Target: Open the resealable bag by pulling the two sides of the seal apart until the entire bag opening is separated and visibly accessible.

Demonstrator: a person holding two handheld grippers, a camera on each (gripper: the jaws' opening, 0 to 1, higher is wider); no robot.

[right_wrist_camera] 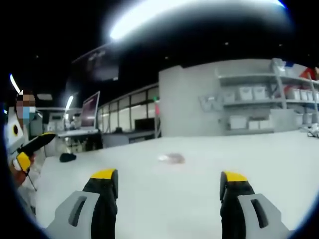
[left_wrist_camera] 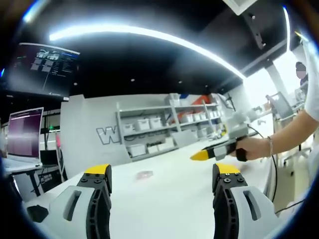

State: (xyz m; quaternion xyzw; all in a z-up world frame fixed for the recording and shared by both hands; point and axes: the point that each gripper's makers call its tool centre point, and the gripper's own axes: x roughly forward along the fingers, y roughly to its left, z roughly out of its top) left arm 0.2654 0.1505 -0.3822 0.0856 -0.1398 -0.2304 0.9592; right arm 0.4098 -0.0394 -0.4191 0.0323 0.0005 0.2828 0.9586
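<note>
A small clear resealable bag [left_wrist_camera: 144, 175] with something pinkish inside lies flat on the white table [left_wrist_camera: 164, 199], far ahead of my left gripper [left_wrist_camera: 163, 181]. That gripper is open and holds nothing. The right gripper [left_wrist_camera: 204, 155] enters the left gripper view from the right, held in a person's hand, above the table and to the right of the bag. In the right gripper view the bag [right_wrist_camera: 172, 158] lies out in the middle of the table [right_wrist_camera: 199, 189], well beyond my open, empty right gripper [right_wrist_camera: 169, 181]. The left gripper's yellow tips [right_wrist_camera: 35, 144] show at the left edge.
White shelves with storage bins [left_wrist_camera: 149, 130] line the wall behind the table. A monitor [left_wrist_camera: 24, 134] stands on a desk at the left, with a dark mouse-like object [right_wrist_camera: 67, 157] near the table's left edge. A person's arm [left_wrist_camera: 294, 134] reaches in at the right.
</note>
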